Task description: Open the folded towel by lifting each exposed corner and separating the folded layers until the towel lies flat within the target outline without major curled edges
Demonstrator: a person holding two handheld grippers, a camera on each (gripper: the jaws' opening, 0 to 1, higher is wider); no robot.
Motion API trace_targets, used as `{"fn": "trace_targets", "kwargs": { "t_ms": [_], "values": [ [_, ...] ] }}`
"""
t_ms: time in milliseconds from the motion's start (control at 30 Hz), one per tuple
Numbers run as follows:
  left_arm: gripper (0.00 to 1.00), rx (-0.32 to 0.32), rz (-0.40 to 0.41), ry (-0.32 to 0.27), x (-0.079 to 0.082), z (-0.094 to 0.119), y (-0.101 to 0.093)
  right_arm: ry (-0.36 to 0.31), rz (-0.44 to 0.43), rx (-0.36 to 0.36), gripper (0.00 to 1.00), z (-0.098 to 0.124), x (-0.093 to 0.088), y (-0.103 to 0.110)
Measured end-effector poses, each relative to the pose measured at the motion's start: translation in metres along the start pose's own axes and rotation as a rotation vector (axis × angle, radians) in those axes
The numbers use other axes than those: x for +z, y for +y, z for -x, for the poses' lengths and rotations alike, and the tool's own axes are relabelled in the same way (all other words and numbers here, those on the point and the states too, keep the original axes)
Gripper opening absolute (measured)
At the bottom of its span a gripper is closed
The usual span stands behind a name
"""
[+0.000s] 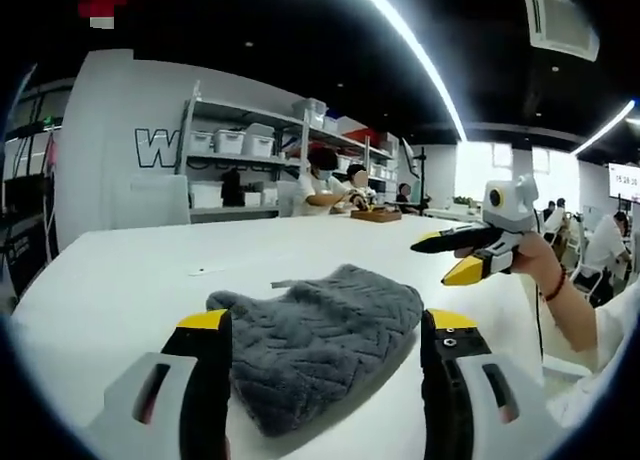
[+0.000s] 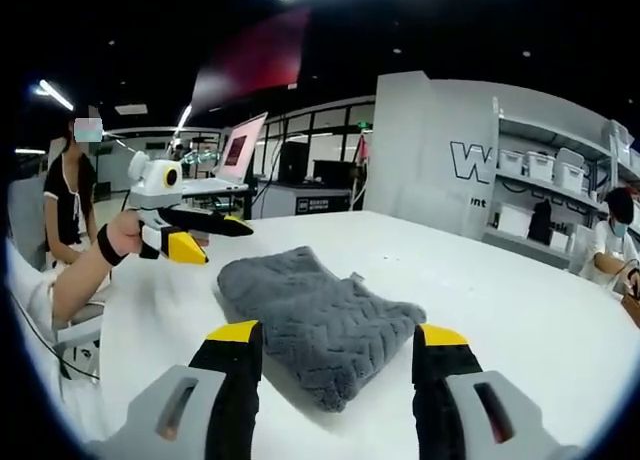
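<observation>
- The folded grey herringbone-textured plush towel (image 1: 315,340) lay on the white bench (image 1: 120,290), untouched.
- Left hand-held gripper (image 1: 325,330) and right hand-held gripper (image 2: 330,335) both hovered with jaws spread, holding nothing.
- The towel looked soft, light and floppy; pinching an exposed corner seemed best.

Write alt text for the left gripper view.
A folded grey towel lies on a white table between the open left gripper. The right gripper hovers off to the right, held by a hand.
</observation>
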State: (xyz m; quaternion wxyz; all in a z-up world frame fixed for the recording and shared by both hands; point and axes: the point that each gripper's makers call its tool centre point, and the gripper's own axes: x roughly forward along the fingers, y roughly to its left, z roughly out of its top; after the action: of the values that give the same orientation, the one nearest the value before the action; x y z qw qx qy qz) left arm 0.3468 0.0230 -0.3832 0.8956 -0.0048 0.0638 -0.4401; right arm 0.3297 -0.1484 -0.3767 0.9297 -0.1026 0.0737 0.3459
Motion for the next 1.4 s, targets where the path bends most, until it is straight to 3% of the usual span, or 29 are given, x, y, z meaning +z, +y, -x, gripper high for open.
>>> {"fn": "trace_targets", "kwargs": {
  "t_ms": [300, 800, 1000, 1033, 1100, 1233, 1333, 1400],
  "values": [
    [0.75, -0.014, 0.008, 0.024, 0.0, -0.008, -0.001, 0.001, -0.009, -0.006, 0.58, -0.002, -0.001, -0.004],
    [0.75, -0.048, 0.06, -0.015, 0.01, -0.014, 0.0, 0.006, -0.047, -0.008, 0.57, -0.01, -0.003, -0.012],
    [0.75, -0.027, 0.077, -0.022, 0.01, -0.016, 0.006, 0.039, -0.021, -0.028, 0.58, -0.016, -0.005, -0.016],
    [0.75, 0.002, 0.07, -0.047, 0.015, -0.017, 0.011, 0.034, -0.021, -0.02, 0.57, -0.017, -0.003, -0.015],
    [0.75, -0.023, 0.082, -0.039, 0.014, -0.019, 0.008, 0.027, -0.033, -0.018, 0.57, -0.019, -0.001, -0.016],
    [0.75, -0.011, 0.086, -0.034, 0.012, -0.022, 0.012, 0.043, -0.024, -0.033, 0.57, -0.022, -0.004, -0.023],
    [0.75, 0.062, 0.032, -0.004, 0.007, -0.025, 0.024, 0.052, -0.021, -0.042, 0.56, -0.023, -0.006, -0.027],
    [0.74, 0.061, 0.014, -0.002, 0.007, -0.028, 0.025, 0.055, -0.028, -0.036, 0.55, -0.024, -0.007, -0.027]
  ]
}}
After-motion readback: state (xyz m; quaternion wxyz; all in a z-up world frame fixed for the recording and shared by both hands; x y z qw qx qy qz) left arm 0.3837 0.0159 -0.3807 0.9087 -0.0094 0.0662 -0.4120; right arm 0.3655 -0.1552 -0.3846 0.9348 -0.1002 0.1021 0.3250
